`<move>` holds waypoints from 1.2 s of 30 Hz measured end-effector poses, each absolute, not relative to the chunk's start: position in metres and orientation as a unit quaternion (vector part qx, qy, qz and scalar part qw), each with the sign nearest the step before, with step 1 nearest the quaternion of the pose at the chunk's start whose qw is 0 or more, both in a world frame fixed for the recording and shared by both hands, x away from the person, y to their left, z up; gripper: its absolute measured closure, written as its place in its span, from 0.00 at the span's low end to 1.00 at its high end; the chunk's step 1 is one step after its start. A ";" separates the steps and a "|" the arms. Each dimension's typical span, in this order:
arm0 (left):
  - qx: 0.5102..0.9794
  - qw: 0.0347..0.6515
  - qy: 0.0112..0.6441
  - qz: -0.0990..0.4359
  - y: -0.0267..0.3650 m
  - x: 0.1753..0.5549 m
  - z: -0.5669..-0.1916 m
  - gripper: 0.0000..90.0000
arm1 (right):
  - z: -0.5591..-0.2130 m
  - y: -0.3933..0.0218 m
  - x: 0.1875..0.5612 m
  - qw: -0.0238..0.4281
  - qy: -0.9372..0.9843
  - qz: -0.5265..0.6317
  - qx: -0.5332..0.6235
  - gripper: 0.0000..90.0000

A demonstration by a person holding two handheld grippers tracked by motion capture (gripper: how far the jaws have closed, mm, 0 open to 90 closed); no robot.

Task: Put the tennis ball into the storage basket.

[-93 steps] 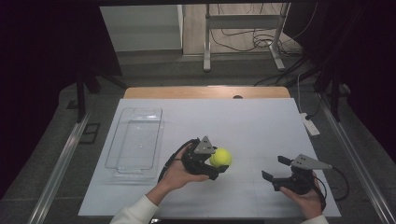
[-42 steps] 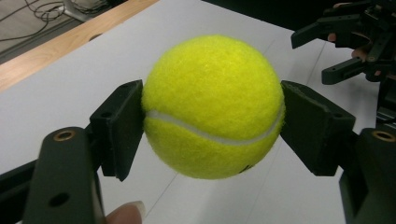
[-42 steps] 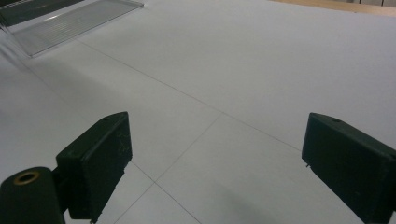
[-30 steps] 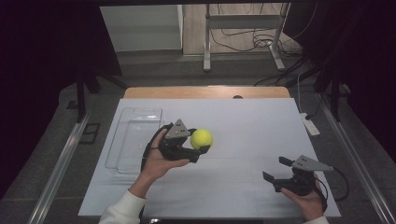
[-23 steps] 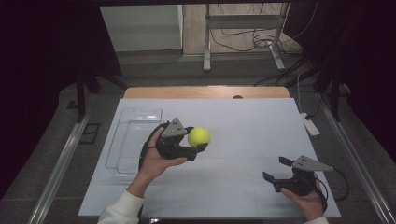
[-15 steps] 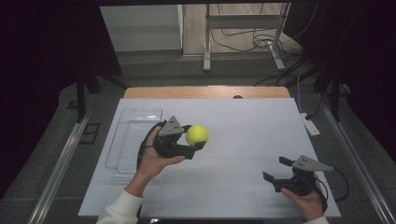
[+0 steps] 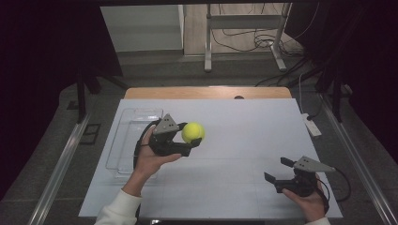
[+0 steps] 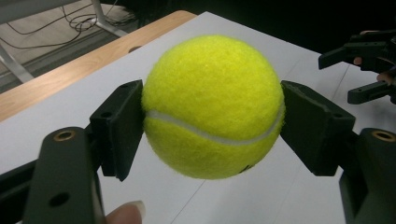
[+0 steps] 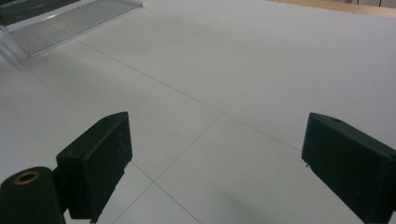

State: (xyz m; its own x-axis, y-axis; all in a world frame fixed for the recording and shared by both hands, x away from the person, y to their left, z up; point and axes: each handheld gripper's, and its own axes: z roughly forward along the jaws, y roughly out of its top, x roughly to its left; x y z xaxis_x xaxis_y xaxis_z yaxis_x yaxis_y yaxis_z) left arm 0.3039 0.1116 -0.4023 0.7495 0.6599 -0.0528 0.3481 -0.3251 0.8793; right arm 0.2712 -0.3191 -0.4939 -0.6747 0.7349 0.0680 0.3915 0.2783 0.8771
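Note:
A yellow tennis ball [image 7: 193, 132] [image 8: 212, 106] is held above the white table, pinched between the two black jaws of my left gripper [image 7: 191, 136] [image 8: 212, 119], which is shut on it. The ball hangs just right of the clear plastic tray [image 7: 132, 140]. My right gripper [image 7: 277, 171] [image 9: 215, 161] rests low near the table's front right corner, its jaws wide apart with nothing between them. It also appears far off in the left gripper view as the right gripper [image 8: 366, 70].
The white table sheet [image 7: 244, 140] lies under both hands, with a wooden edge [image 7: 206, 92] at the back. A white power strip [image 7: 311, 124] lies off the right side. The clear tray [image 9: 74, 21] shows at the upper left of the right gripper view.
My left hand has drifted slightly toward the tray and away from me with the ball still in its jaws. The right gripper has stayed put.

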 end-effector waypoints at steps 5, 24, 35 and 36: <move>0.794 0.490 0.322 0.163 0.117 0.306 -0.402 0.30 | -0.494 -0.319 0.271 0.178 0.779 0.480 0.361 0.10; 0.781 0.491 0.342 0.179 0.134 0.310 -0.401 0.30 | -0.493 -0.319 0.271 0.181 0.779 0.480 0.361 0.10; 0.774 0.494 0.352 0.181 0.141 0.312 -0.401 0.30 | -0.493 -0.319 0.271 0.181 0.779 0.480 0.361 0.10; 0.773 0.495 0.353 0.182 0.142 0.312 -0.401 0.30 | -0.493 -0.319 0.271 0.181 0.779 0.480 0.361 0.10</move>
State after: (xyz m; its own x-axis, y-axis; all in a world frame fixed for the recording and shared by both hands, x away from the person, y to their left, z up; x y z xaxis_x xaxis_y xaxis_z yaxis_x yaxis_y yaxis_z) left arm 0.3124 0.1425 -0.4007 0.6841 0.7261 -0.0689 0.3667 -0.2608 0.8931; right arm 0.2711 -0.3191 -0.4933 -0.6732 0.7366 0.0650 0.3892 0.2783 0.8781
